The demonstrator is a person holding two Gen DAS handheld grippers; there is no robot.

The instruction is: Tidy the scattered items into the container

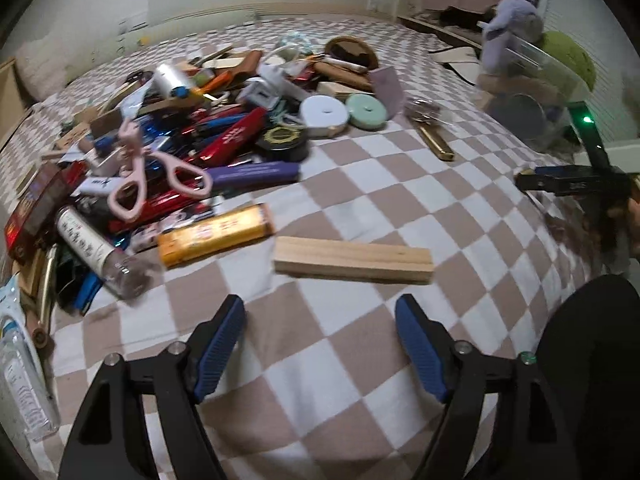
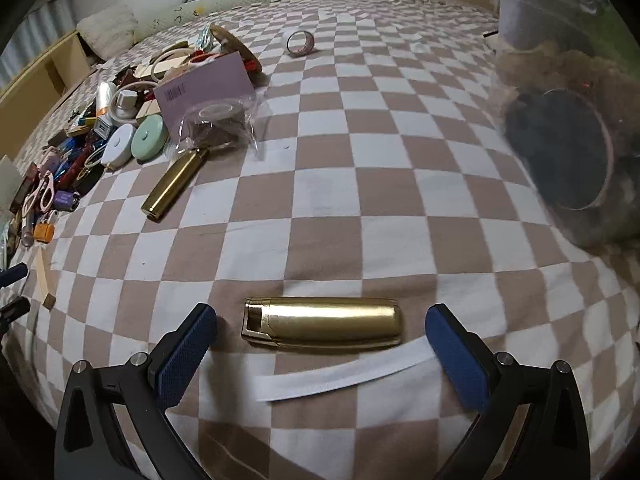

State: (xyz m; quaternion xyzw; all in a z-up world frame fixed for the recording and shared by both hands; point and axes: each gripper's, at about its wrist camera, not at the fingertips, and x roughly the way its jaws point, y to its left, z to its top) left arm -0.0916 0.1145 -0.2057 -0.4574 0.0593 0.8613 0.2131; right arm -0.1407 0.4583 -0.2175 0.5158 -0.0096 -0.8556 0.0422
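Note:
My left gripper point(image 1: 320, 312) hangs open over the checkered cloth point(image 1: 360, 184), with nothing between its blue pads; a wooden block point(image 1: 354, 260) lies flat just beyond its tips. My right gripper point(image 2: 320, 320) is open too, and a gold lighter point(image 2: 322, 326) lies on its side between the fingers without touching either pad. A clear plastic container point(image 2: 568, 152) with plush toys and a round dark lid inside stands at the right; in the left wrist view the container point(image 1: 536, 92) is at far right. A second gold lighter point(image 2: 172, 186) lies farther off on the left.
A heap of scattered items point(image 1: 160, 140) covers the left: pink scissors point(image 1: 160, 176), an orange packet point(image 1: 216, 234), a purple bar point(image 1: 256, 172), round white and mint cases. A clear bag with tape point(image 2: 218, 120) and a tape ring point(image 2: 301, 43) lie beyond. A white strip point(image 2: 340, 376) sits near my right fingers.

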